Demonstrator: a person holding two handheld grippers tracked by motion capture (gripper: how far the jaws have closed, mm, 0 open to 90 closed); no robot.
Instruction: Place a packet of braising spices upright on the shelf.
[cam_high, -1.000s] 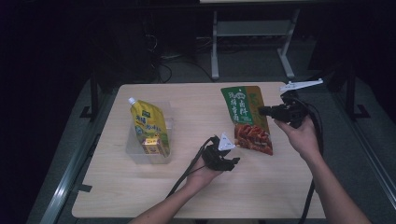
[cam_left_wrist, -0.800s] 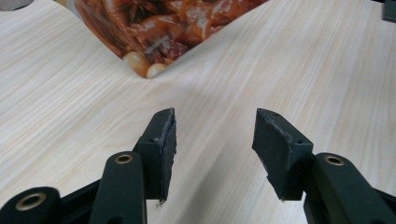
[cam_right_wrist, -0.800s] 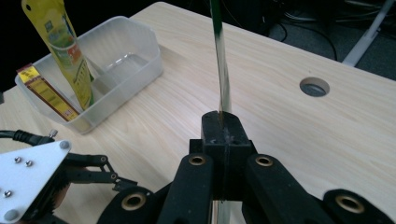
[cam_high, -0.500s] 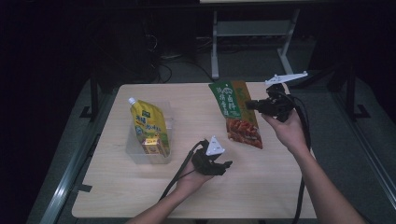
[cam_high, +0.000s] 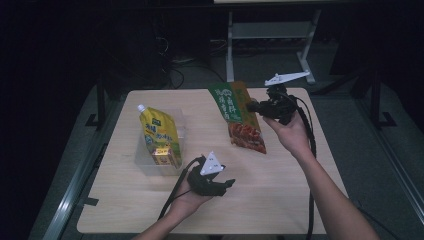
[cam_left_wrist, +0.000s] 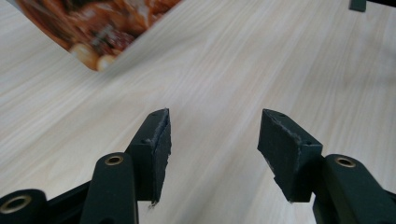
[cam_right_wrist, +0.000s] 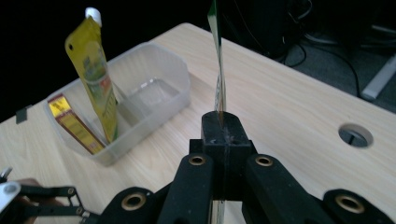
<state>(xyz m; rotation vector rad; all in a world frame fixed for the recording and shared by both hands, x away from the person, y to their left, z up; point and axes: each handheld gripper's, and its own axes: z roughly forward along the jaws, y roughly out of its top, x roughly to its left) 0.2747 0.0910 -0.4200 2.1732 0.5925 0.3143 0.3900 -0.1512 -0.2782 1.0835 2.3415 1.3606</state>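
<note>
Snack pouch (cam_high: 239, 117): flat green and red packet, held up off the tabletop (cam_high: 280, 200) by its edge; green end points away from the person, red printed end toward them. In the right gripper view it stands edge-on, rising straight out of the jaws.
Right gripper (cam_high: 252, 106): jaws pressed together on the pouch edge; held in the person's right hand above the far right part of the tabletop.
Left gripper (cam_high: 227, 184): low over the near middle of the tabletop, pointing right; jaws apart with bare wood between them, and they have just been opening. In the left gripper view the red corner of the pouch (cam_left_wrist: 100, 28) hangs ahead of the jaws, apart from them.
Clear bin (cam_high: 150, 162): translucent tub on the left half of the tabletop, well apart from the pouch.
Yellow spout pouch (cam_high: 155, 132): stands leaning in the bin, white cap up.
Small box (cam_right_wrist: 74, 123): red and gold, leaning in the bin just beside the yellow pouch.
</note>
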